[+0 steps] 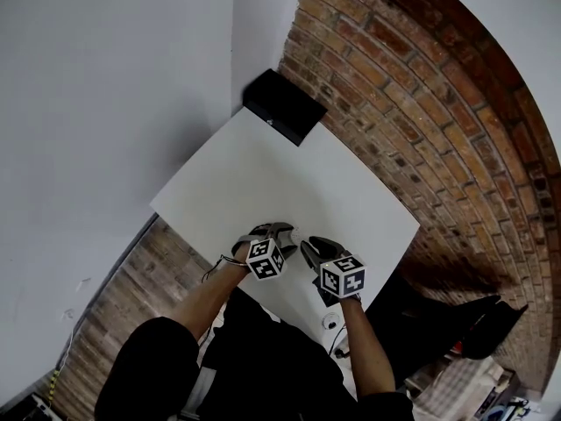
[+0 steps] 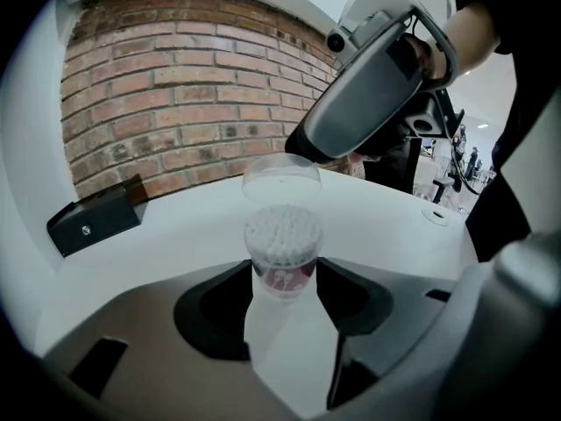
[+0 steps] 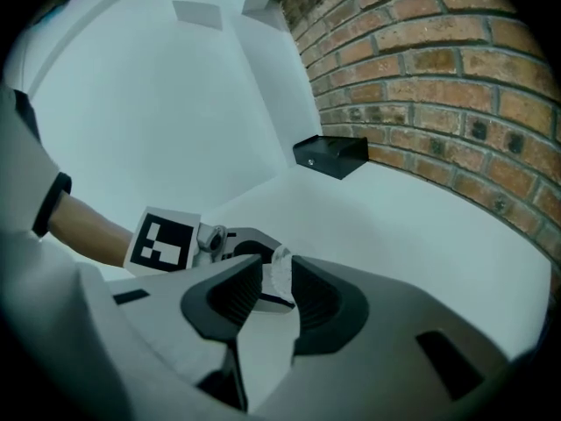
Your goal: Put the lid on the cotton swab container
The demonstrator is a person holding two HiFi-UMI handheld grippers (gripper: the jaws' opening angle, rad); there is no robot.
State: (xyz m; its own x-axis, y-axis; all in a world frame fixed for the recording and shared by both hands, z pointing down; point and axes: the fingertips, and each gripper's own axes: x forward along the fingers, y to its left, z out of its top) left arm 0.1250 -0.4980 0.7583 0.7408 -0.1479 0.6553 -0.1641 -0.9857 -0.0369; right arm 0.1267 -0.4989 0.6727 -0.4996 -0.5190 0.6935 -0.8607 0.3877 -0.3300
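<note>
The head view looks steeply down from high over the worktop (image 1: 289, 182), while both gripper views skim it low and close, sharing the brick wall (image 1: 421, 103) and black box (image 1: 282, 105).

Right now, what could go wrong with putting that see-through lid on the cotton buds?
The right gripper pinches the lid only by its edge, so it might tilt or slip when pressed. The swabs stand right up to the top of the cotton swab container in the left gripper, so the lid may catch on them.
</note>
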